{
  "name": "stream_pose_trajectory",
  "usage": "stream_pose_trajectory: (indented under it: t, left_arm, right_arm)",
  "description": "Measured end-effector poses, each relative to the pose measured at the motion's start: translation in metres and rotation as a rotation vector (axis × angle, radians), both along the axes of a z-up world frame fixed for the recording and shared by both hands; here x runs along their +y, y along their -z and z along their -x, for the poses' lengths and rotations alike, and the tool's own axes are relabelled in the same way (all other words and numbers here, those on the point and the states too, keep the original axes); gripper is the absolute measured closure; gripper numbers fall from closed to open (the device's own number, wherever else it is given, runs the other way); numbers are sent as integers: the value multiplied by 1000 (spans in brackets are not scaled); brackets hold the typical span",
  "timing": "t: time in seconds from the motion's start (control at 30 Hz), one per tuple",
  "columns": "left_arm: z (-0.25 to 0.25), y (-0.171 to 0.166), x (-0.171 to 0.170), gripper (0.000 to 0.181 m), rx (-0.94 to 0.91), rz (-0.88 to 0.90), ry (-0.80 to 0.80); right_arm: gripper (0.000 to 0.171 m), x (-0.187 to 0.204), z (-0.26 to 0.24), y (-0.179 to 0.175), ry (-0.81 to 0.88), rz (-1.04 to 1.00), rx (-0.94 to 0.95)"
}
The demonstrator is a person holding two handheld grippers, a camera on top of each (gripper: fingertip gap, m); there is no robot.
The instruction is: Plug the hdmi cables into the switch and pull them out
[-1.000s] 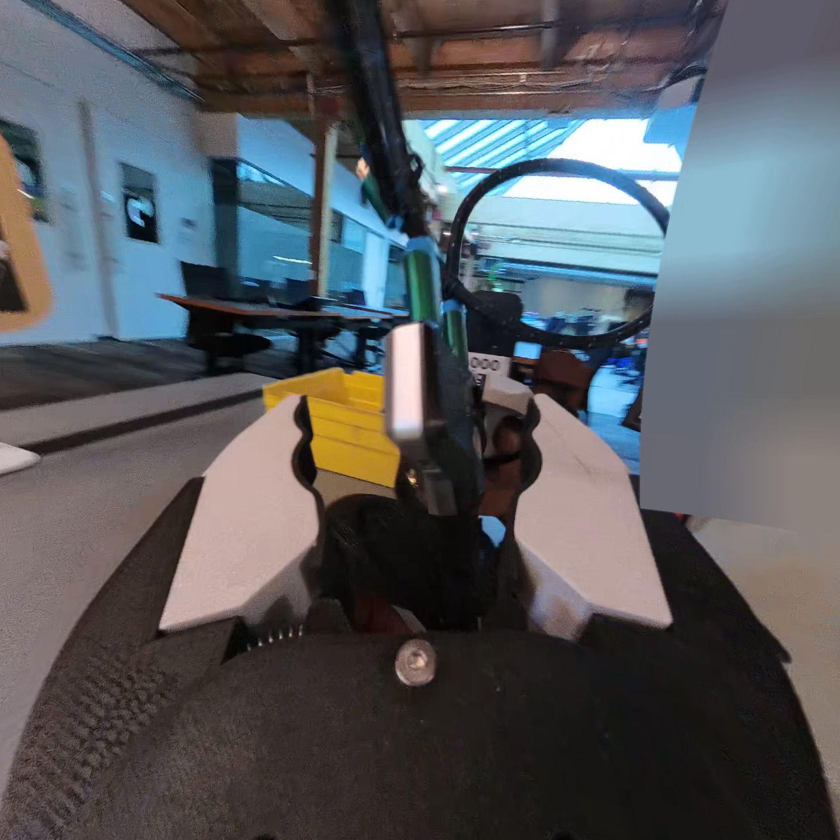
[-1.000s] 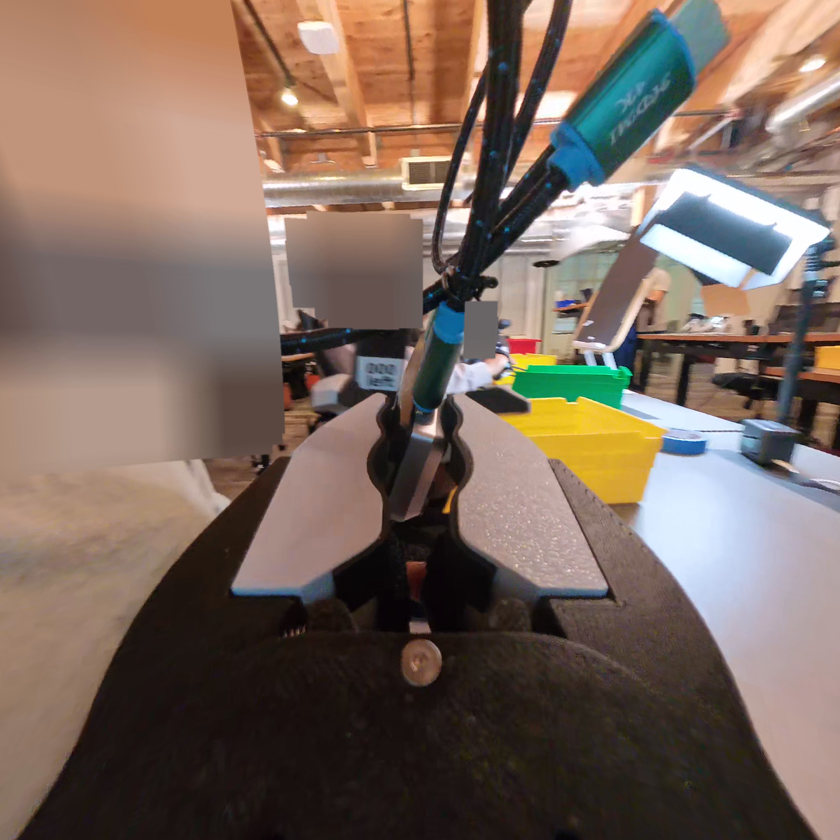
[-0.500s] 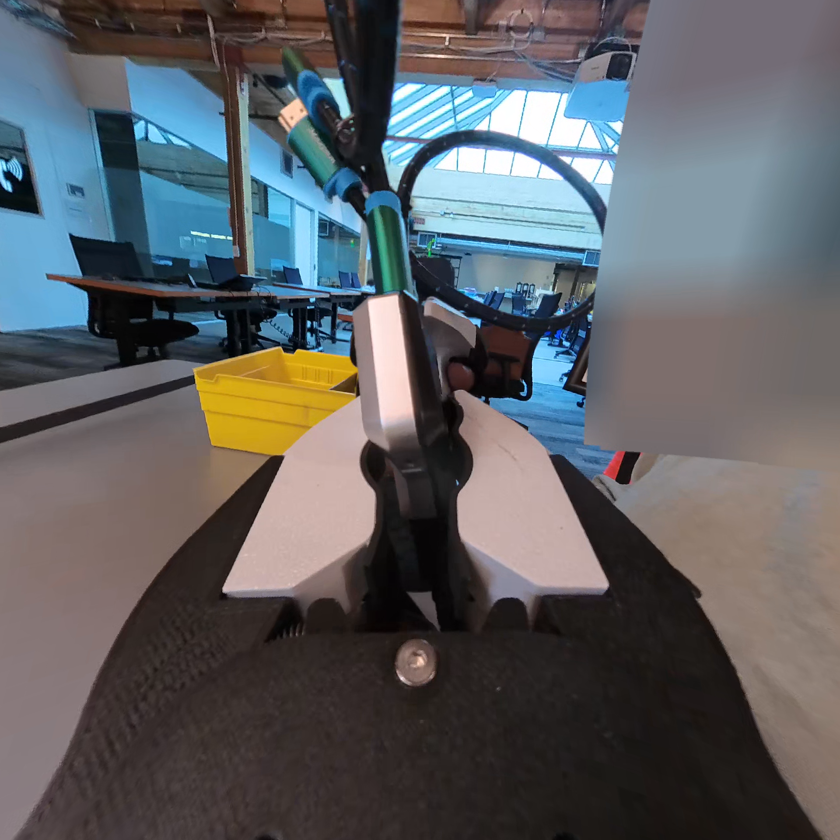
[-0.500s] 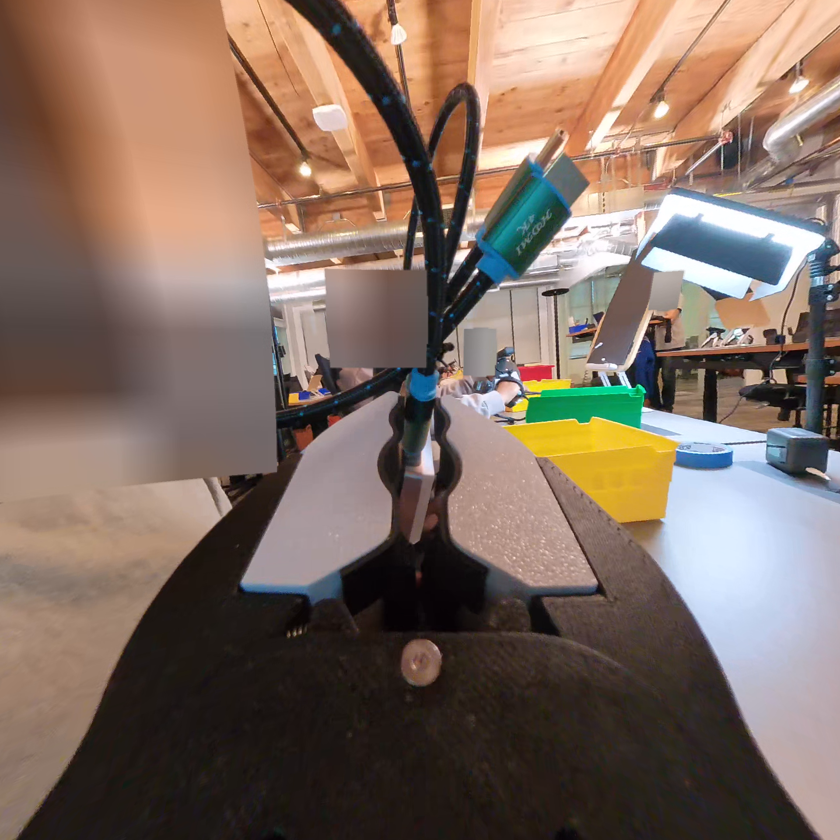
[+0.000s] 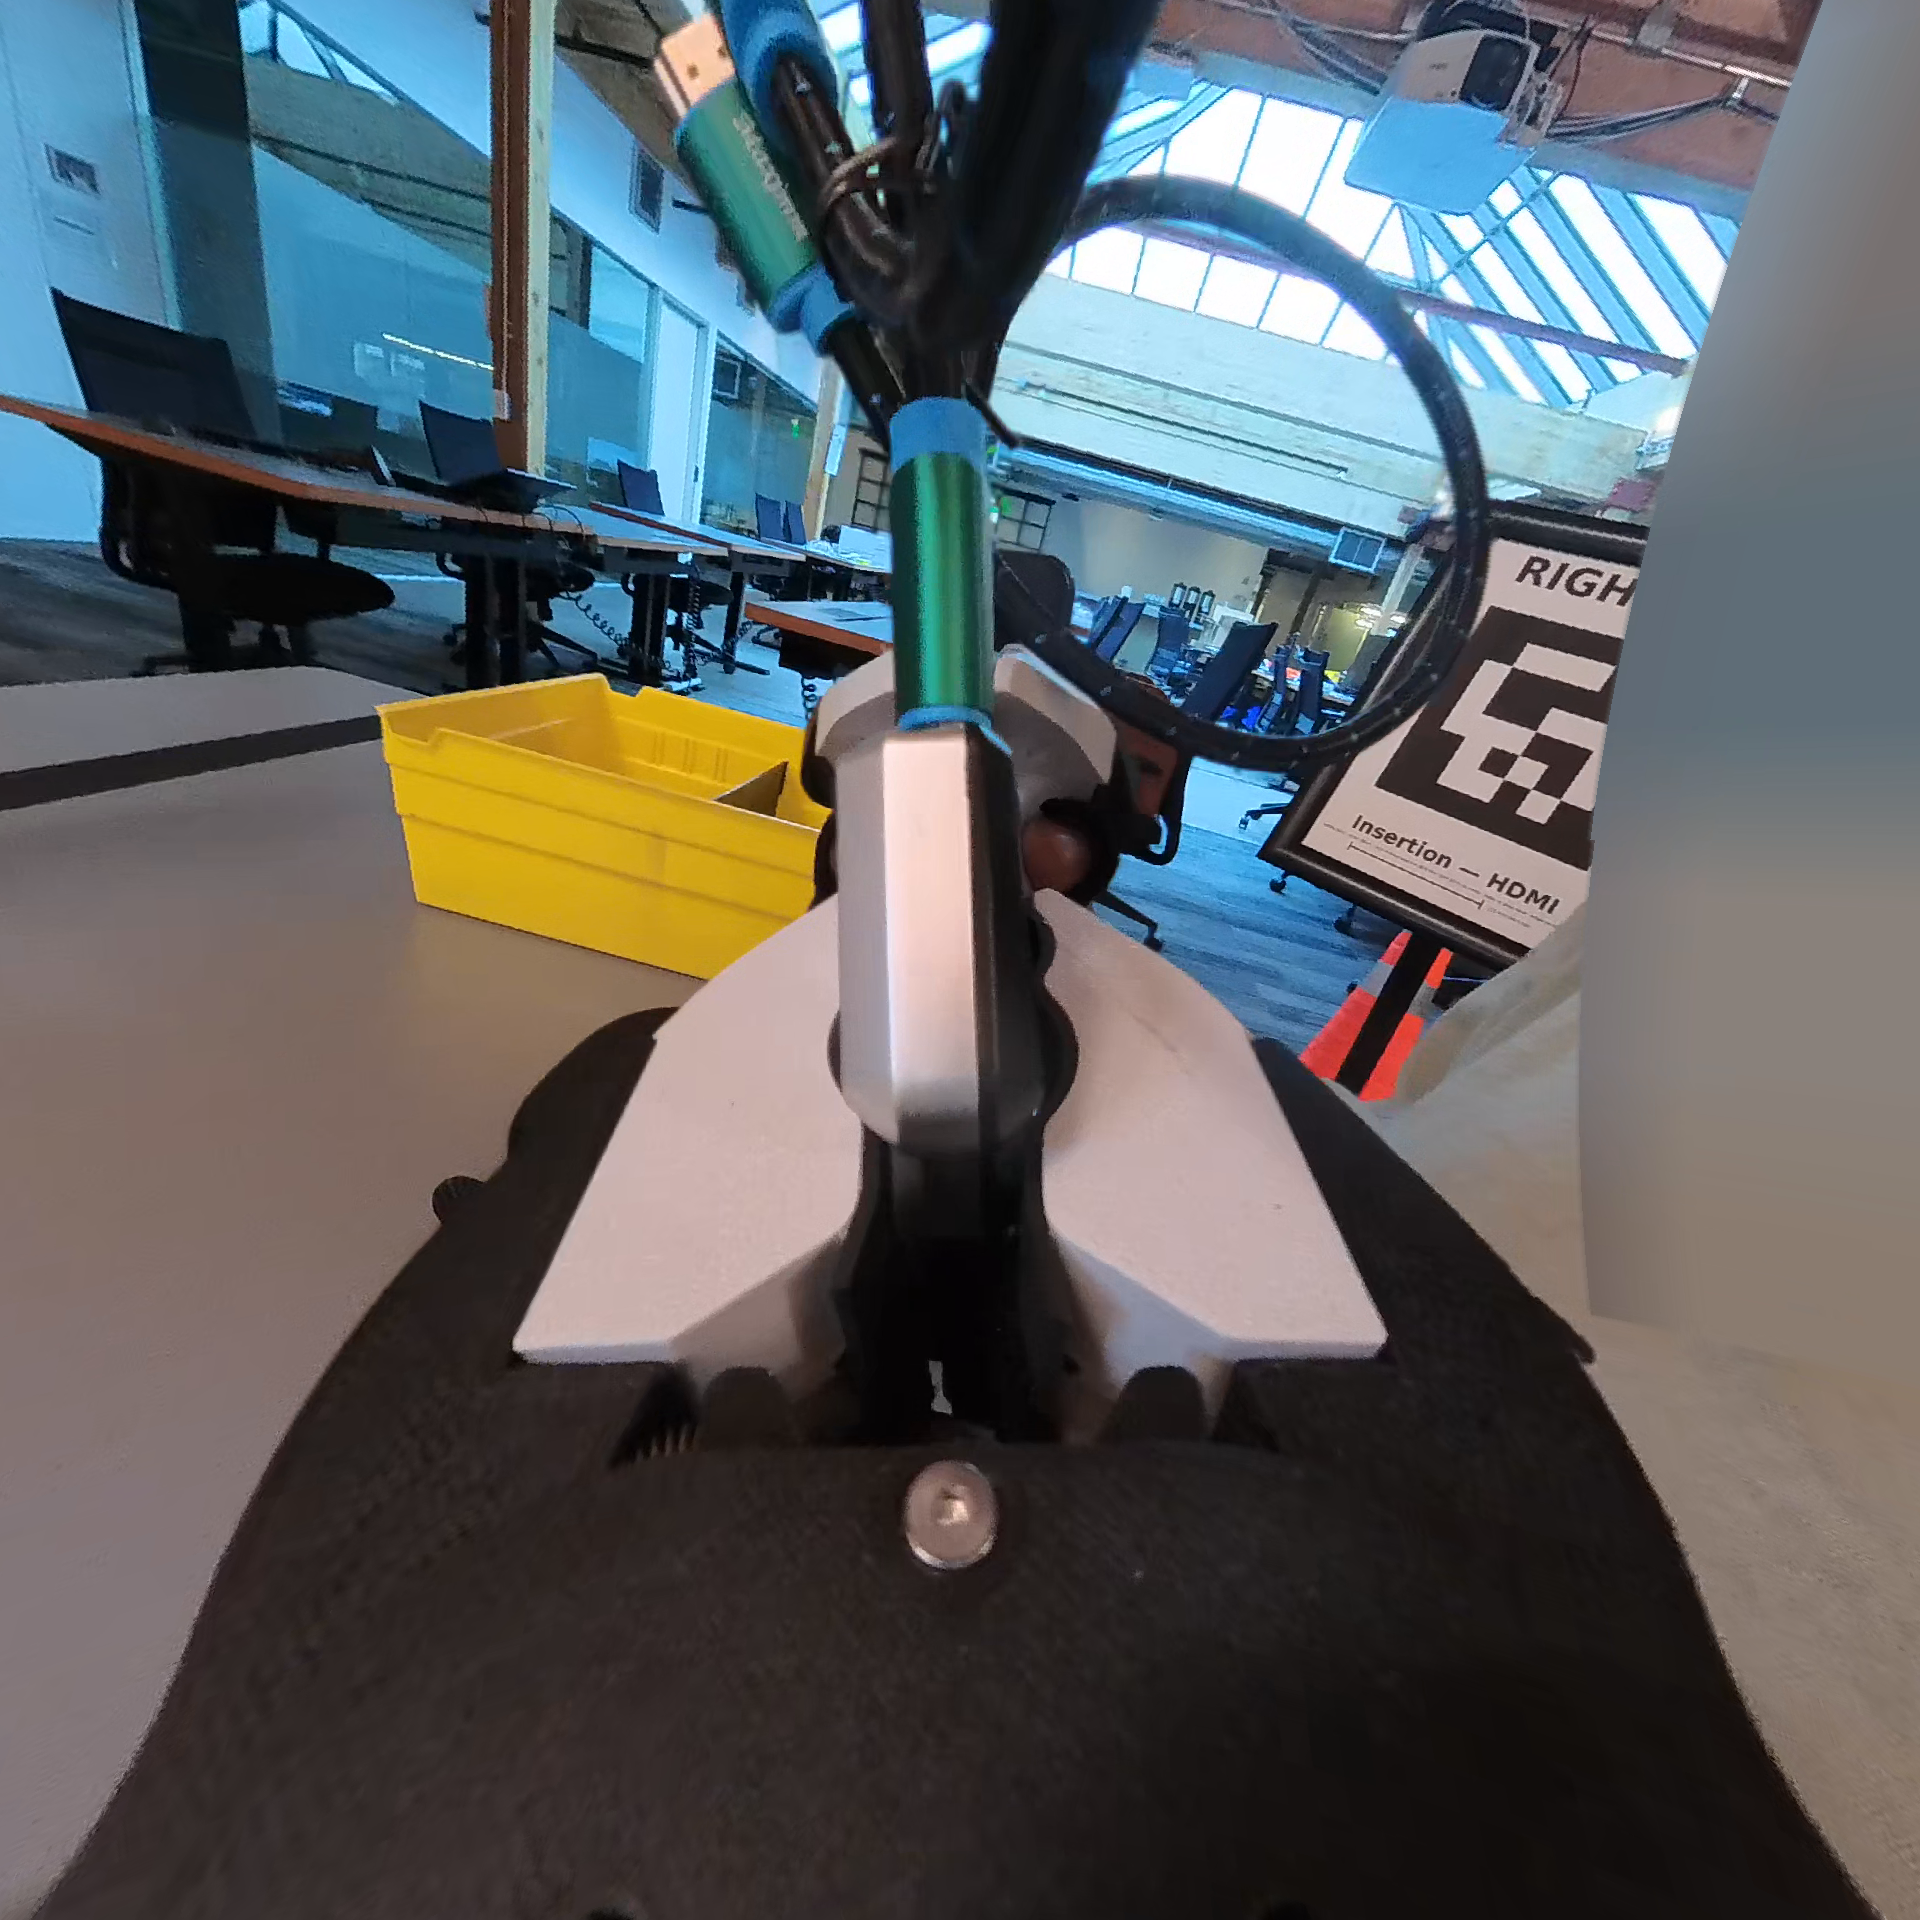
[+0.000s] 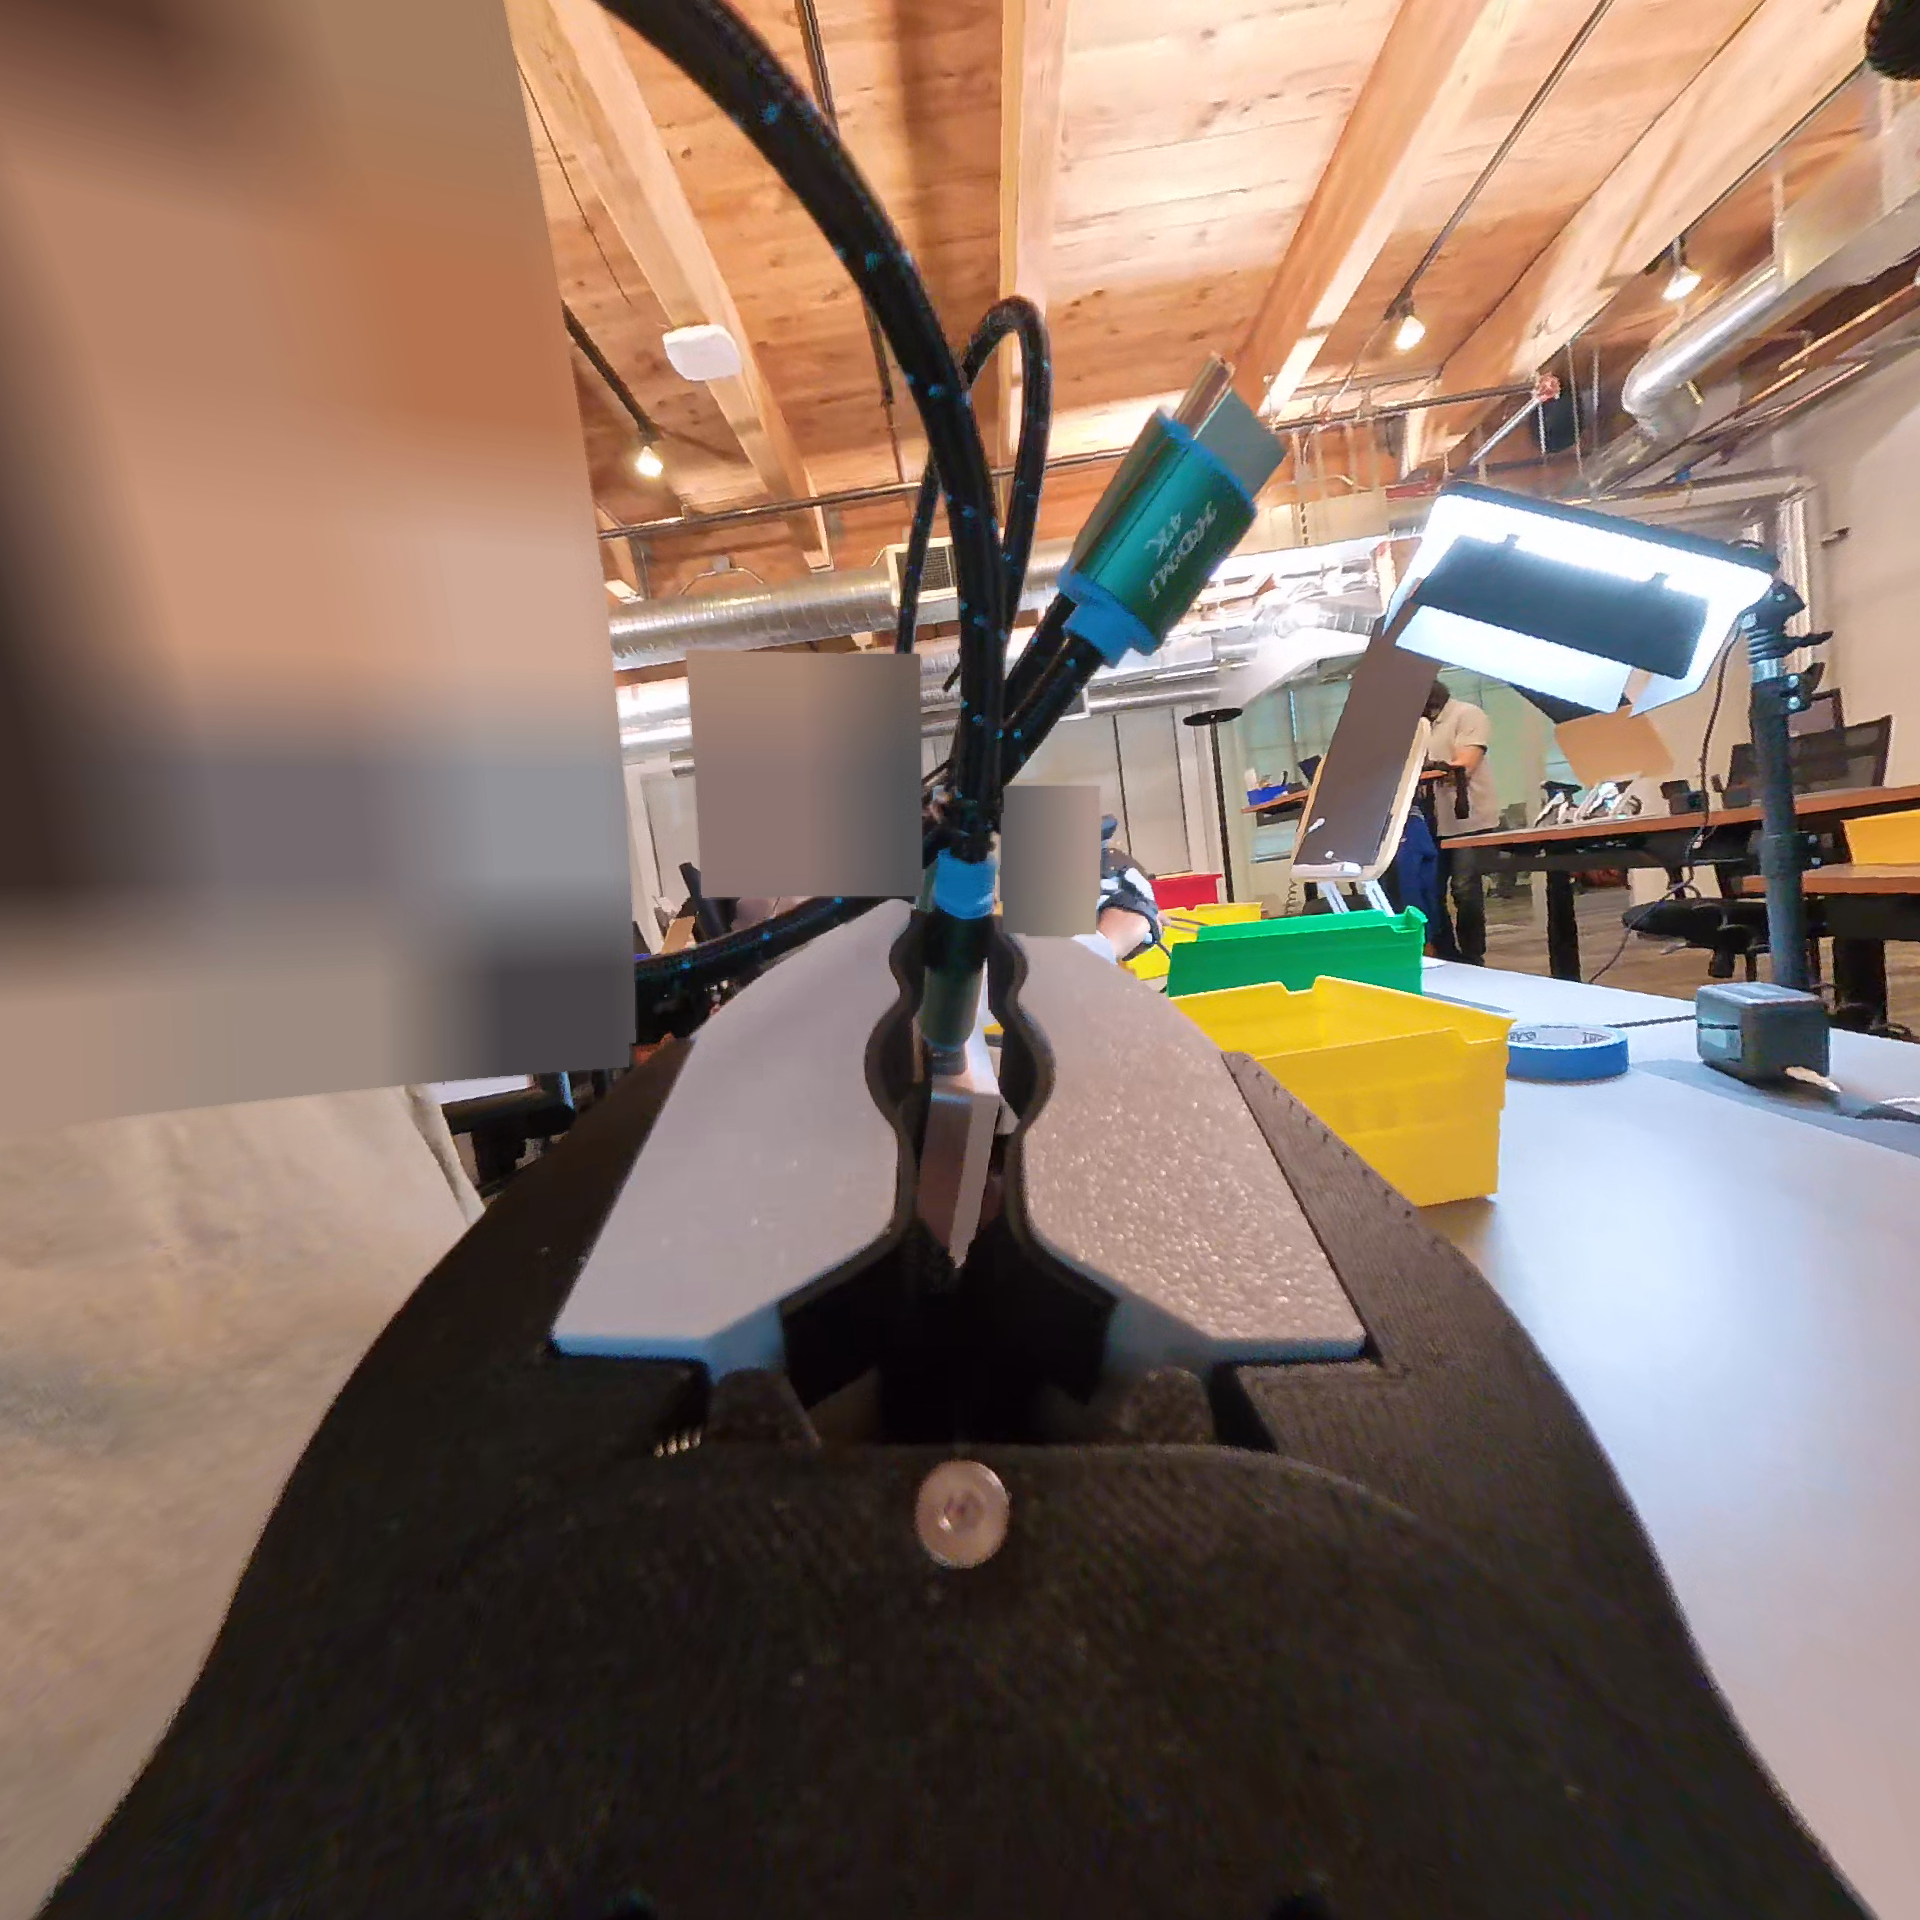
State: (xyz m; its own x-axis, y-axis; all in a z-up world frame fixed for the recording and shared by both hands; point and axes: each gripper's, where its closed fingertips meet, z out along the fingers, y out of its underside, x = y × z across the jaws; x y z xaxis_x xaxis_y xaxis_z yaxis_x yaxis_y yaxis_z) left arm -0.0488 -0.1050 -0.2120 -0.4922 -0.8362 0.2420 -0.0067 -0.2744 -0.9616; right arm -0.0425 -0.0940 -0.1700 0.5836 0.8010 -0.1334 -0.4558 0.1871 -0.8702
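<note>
Vs a sec ago the left gripper point(image 5: 951, 997) went from spread to pinching the silver HDMI switch point(image 5: 909, 935), lifted above the desk point(image 5: 208, 987); right gripper point(image 6: 961, 1049) now squeezes the green plug point(image 6: 951, 997) seated in it, w/ a spare plug point(image 6: 1158, 540) dangling; prob the pull-out comes next.

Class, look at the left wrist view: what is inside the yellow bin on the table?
Inside the yellow bin, only bare ribbed walls and a brown divider show. The floor is hidden by the front wall, and the right end by the left tool.
</note>
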Motion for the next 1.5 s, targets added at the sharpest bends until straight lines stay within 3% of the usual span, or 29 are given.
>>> stream_pose_trajectory:
  t: [0.3,0.43,0.63,0.77,1.07,1.13,1.23,1.3,1.4,1.43,1.5]
  left_arm:
    - [1,2,3,158,6,-1,-11]
    - [-1,-5,13,159,-76,-55,-147]
    - [-10,-10,28,158,-163,-90,-389]
    - [-18,-4,16,159,-147,-203,-429]
    - [-29,7,11,158,-29,-281,-459]
    - [-29,12,11,157,21,-257,-414]
    - [-27,16,10,157,46,-241,-358]
    - [-27,18,10,157,56,-241,-356]
    - [-31,24,14,157,99,-290,-411]
    - [-32,27,16,157,113,-294,-418]
    - [-30,28,17,157,122,-267,-394]
  right_arm:
    - [162,3,0,-2,65,-38,73]
    - [156,12,-2,-5,343,-72,-123]
    - [141,18,-7,1,544,-54,-85]
    - [144,20,-14,-2,692,-68,-110]
    - [148,12,-25,-6,585,11,-65]
    - [148,12,-24,-6,637,-18,-133]
    - [147,10,-21,-7,875,-133,-483]
    - [149,11,-21,-6,796,-95,-398]
    - [153,16,-29,-3,519,51,-28]
    - [157,18,-31,-1,497,69,1]
    - [153,20,-30,0,580,41,-125]
